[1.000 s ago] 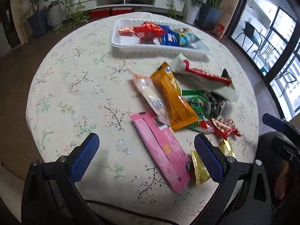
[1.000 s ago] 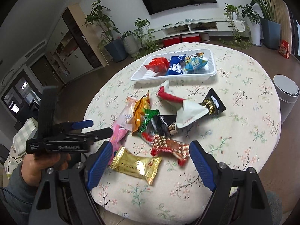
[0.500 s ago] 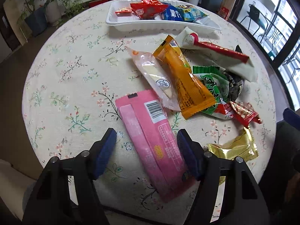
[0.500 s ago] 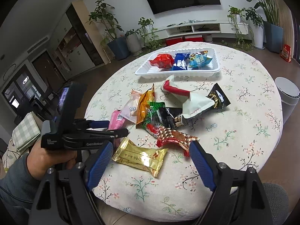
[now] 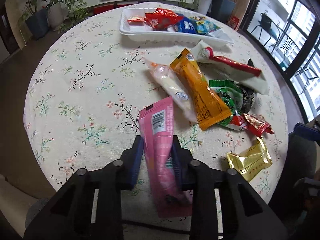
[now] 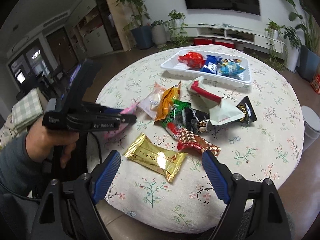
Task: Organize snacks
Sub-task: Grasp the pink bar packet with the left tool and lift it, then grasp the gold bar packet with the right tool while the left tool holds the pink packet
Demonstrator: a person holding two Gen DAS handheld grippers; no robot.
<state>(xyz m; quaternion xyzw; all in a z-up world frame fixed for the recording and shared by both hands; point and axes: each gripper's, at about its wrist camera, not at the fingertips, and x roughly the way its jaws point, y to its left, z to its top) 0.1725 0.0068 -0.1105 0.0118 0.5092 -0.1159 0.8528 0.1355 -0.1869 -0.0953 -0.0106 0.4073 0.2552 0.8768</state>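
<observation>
I have the long pink foil snack packet point(image 5: 160, 140) pinched between the blue pads of my left gripper point(image 5: 158, 152); its jaws are closing on it, both pads pressing the wrapper's sides, and the barcode end sticks out past the fingertips, tilted up off the cloth. From my right wrist view the same packet shows as a pink blur at the tip of that black gripper point(image 6: 128, 118), which a hand point(image 6: 50, 140) in a grey-blue sleeve carries at the table's left edge

My right gripper point(image 6: 162, 170) hangs with its jaws spread wide and nothing between the pads; the crinkled gold foil packet point(image 6: 158, 158) lies on the cloth just beyond them

Past the pink packet lies the loose pile: a pale translucent packet point(image 5: 172, 92) beside a long orange one point(image 5: 202, 92), a green-and-white wrapper point(image 5: 226, 98), a black one point(image 5: 247, 100), a red patterned sweet point(image 5: 256, 124) and a white pouch with a red stripe point(image 5: 232, 66)

Farther back the white plastic tray point(image 5: 140, 34) holds red and blue packets. Everything sits on a round table under a cream floral tablecloth point(image 5: 80, 80)
</observation>
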